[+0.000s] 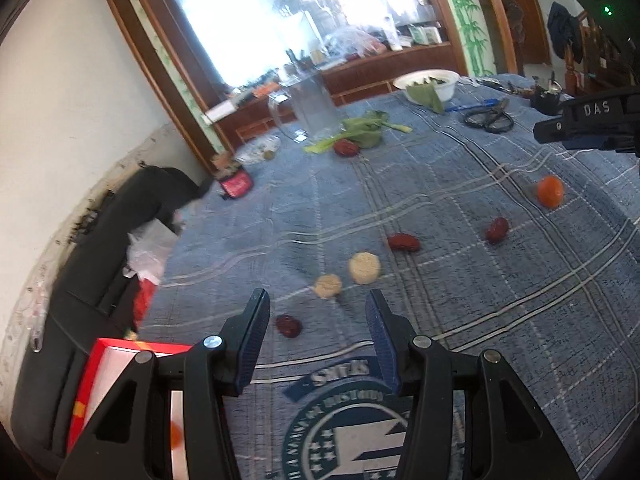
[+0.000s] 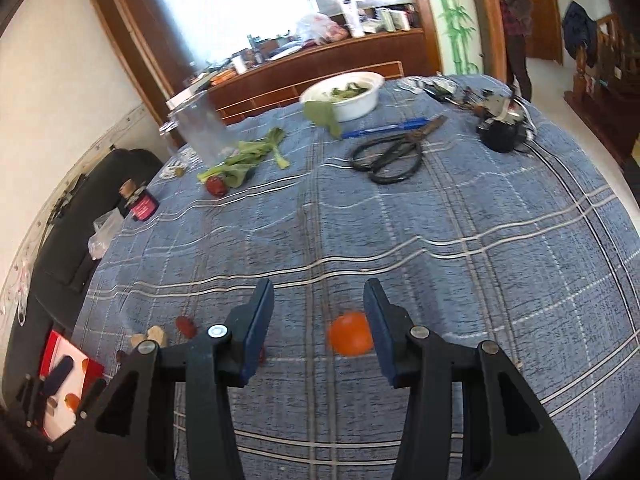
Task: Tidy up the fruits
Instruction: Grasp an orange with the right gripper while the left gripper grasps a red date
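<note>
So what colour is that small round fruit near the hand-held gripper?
Orange. The small round fruit shows best in the right wrist view, lying on the blue checked cloth.

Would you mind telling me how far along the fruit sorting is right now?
Early. Done: the red box at the table edge holds a couple of orange pieces. In hand: nothing; both the right hand-held gripper and the left hand-held gripper are open, the right around the orange fruit. Left: several red dates.

Ahead of your blue-padded black fingers [image 2: 260, 328] lies a blue cloth [image 2: 400, 220] checked with white lines, an orange fruit [image 2: 351, 334] by the right pad, dark red dates [image 1: 404, 242] beyond the left tool, a red box [image 1: 100, 376] at its left.
</note>
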A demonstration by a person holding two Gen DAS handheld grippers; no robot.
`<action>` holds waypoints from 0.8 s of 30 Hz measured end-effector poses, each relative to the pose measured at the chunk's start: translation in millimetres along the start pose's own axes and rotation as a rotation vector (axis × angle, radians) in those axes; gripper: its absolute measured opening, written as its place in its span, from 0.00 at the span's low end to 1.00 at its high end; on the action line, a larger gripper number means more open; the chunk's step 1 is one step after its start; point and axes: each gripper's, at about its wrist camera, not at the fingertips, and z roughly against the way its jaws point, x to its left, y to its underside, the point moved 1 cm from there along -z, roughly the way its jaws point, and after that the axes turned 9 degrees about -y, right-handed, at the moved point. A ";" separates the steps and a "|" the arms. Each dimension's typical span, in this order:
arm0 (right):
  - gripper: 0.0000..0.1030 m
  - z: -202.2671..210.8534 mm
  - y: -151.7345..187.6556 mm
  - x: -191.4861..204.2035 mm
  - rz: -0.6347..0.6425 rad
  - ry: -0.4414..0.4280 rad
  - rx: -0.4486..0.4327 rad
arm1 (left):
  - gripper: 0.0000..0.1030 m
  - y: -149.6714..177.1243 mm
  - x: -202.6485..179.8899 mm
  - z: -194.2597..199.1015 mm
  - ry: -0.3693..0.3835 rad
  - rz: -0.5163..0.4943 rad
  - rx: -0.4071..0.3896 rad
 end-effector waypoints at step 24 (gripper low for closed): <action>0.39 -50.9 16.1 -15.6 0.032 0.097 0.221 | 0.48 -39.1 -78.9 -36.7 0.418 -0.047 0.109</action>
